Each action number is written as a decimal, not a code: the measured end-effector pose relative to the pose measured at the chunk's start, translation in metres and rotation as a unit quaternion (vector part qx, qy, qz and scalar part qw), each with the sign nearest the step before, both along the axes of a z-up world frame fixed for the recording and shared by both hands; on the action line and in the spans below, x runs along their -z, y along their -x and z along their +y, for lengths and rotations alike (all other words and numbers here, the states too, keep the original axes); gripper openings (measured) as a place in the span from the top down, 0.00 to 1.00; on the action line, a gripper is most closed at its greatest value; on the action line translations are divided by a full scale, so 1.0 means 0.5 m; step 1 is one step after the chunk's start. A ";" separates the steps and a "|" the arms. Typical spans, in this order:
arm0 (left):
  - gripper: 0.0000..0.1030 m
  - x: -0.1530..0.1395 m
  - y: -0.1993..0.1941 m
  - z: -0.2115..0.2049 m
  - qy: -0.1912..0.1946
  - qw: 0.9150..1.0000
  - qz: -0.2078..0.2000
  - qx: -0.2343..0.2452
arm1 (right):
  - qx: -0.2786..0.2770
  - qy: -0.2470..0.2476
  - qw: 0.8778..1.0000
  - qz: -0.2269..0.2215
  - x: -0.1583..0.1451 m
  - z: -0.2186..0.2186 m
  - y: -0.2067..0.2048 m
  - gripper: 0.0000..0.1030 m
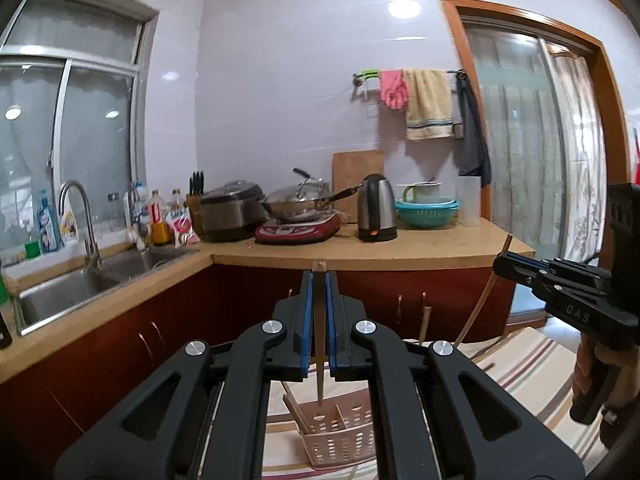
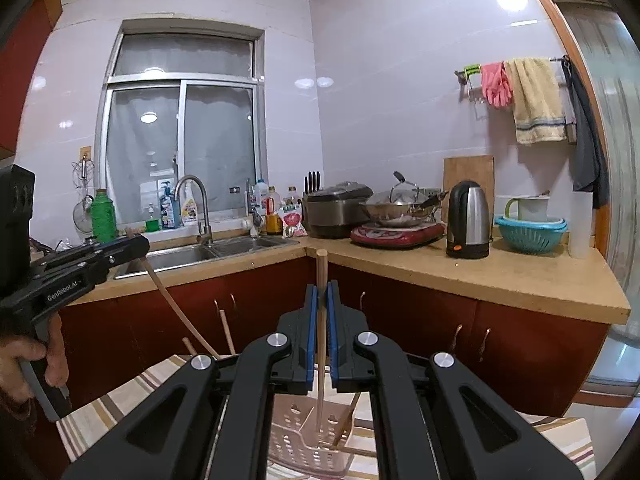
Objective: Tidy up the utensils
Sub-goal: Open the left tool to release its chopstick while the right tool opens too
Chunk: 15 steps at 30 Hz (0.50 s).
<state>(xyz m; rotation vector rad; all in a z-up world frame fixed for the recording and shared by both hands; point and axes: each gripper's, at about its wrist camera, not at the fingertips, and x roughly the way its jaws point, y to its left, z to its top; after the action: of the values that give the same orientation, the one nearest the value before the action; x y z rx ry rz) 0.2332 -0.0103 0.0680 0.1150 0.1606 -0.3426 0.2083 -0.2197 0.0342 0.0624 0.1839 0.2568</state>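
My left gripper is shut on a dark wooden chopstick that hangs point down over a pink perforated utensil basket on a striped cloth. My right gripper is shut on a lighter wooden chopstick, its tip over the same basket. Each gripper shows in the other's view, the right one at right and the left one at left, each with its chopstick slanting down. More chopsticks stand or lean in the basket.
Beyond the striped cloth runs an L-shaped counter with red cabinets, a steel sink, a rice cooker, a wok on a red hob, a kettle and a teal colander.
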 end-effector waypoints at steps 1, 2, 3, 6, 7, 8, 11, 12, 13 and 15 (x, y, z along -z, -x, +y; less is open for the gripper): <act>0.94 0.012 -0.011 0.002 0.003 1.000 0.004 -0.003 | 0.000 -0.001 1.000 0.006 0.010 0.003 -0.012 0.95; 0.94 0.024 -0.023 0.002 0.004 1.000 0.009 -0.007 | 0.001 -0.002 1.000 0.011 0.020 0.007 -0.021 0.95; 0.94 0.040 -0.037 0.001 0.006 1.000 0.016 -0.011 | 0.002 -0.001 1.000 0.015 0.028 0.010 -0.029 0.94; 0.94 0.085 -0.071 0.002 0.007 0.999 0.032 -0.020 | 0.007 -0.001 0.999 0.035 0.072 0.018 -0.061 0.95; 0.94 0.100 -0.083 0.003 0.010 0.999 0.039 -0.022 | 0.008 -0.004 0.999 0.040 0.080 0.018 -0.068 0.94; 0.94 0.116 -0.093 0.006 0.013 0.999 0.048 -0.024 | 0.009 -0.007 0.999 0.048 0.094 0.019 -0.077 0.95; 0.94 0.150 -0.114 0.013 0.016 0.997 0.066 -0.027 | 0.011 -0.011 0.998 0.063 0.120 0.024 -0.096 0.95; 0.94 0.162 -0.121 0.016 0.018 0.997 0.075 -0.028 | 0.011 -0.012 0.997 0.070 0.133 0.025 -0.102 0.95; 0.94 0.173 -0.127 0.018 0.017 0.996 0.081 -0.028 | 0.011 -0.012 0.997 0.074 0.138 0.025 -0.108 0.95; 0.91 0.189 -0.130 0.021 0.016 0.996 0.082 -0.035 | 0.012 -0.010 0.996 0.084 0.152 0.027 -0.115 0.94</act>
<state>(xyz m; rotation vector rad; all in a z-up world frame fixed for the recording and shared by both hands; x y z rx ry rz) 0.2984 0.0004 -0.0263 0.0496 0.3202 -0.2852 0.2656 -0.2059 -0.0417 0.1057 0.3476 0.2294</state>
